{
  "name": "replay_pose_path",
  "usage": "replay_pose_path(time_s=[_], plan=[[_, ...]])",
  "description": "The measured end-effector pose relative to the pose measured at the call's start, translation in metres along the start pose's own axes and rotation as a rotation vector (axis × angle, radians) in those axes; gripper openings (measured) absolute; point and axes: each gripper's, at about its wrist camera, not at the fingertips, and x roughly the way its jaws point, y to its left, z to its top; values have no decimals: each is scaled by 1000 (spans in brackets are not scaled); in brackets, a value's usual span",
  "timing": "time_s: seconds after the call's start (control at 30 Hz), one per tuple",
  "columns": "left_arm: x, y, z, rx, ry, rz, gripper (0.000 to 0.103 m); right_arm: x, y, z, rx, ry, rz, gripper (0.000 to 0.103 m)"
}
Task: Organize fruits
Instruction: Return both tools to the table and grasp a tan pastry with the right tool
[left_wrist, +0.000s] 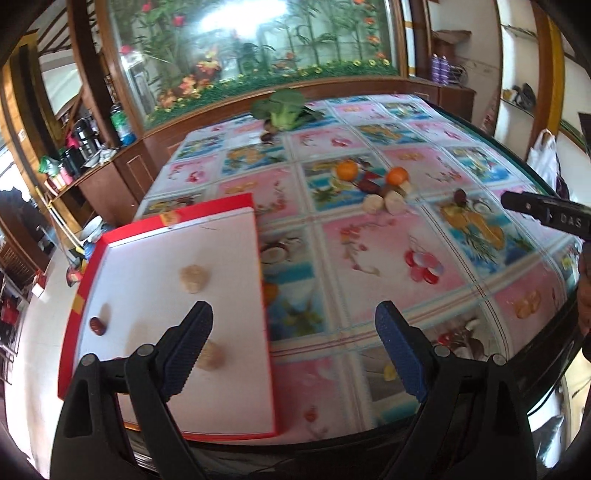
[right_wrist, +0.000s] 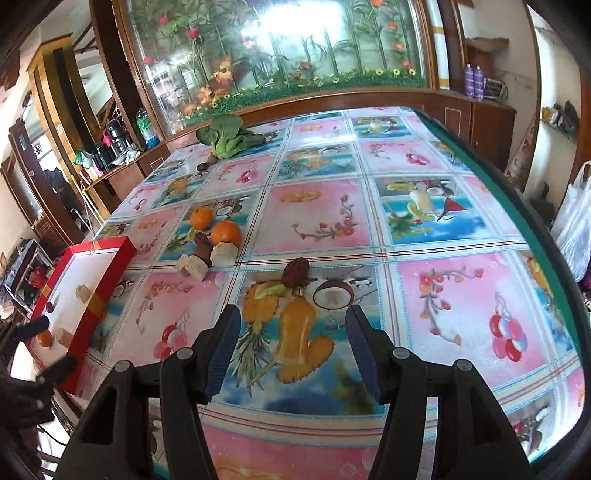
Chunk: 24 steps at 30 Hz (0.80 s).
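A red tray (left_wrist: 207, 212) with a white floor lies at the table's left. It holds two beige lumps (left_wrist: 194, 278) and a red date (left_wrist: 98, 325); the right wrist view also shows an orange (right_wrist: 44, 338) in it. My left gripper (left_wrist: 293, 308) hangs open and empty over the tray's right edge. Mid-table lie two oranges (left_wrist: 347, 170) (right_wrist: 226, 232), beige chunks (left_wrist: 372, 203) (right_wrist: 223, 254) and brown pieces. A dark date (right_wrist: 295, 272) (left_wrist: 460, 195) lies apart, just ahead of my open, empty right gripper (right_wrist: 294, 312).
A leafy green vegetable (left_wrist: 284, 107) (right_wrist: 225, 138) and small dark fruits (left_wrist: 266, 134) lie at the table's far edge. A wooden cabinet with a flowered glass panel stands behind. A white plastic bag (right_wrist: 576, 229) hangs beyond the right edge. The fruit-print cloth (left_wrist: 369, 258) covers the table.
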Motion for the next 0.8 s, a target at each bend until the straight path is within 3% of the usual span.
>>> replay_pose_path(time_s=[0.3, 0.47, 0.63, 0.73, 0.8], plan=[[17, -26, -2, 39, 51, -30, 90, 13, 8, 1, -51, 11, 5, 59], [27, -29, 0, 48, 67, -33, 90, 26, 16, 20, -28, 31, 100, 59], [37, -31, 10, 60, 69, -25, 90, 66, 36, 41, -60, 112, 115, 58], [42, -30, 18, 57, 64, -17, 90, 90, 41, 46, -57, 162, 111, 44], [47, -29, 24, 54, 69, -10, 90, 97, 41, 46, -43, 181, 132, 42]])
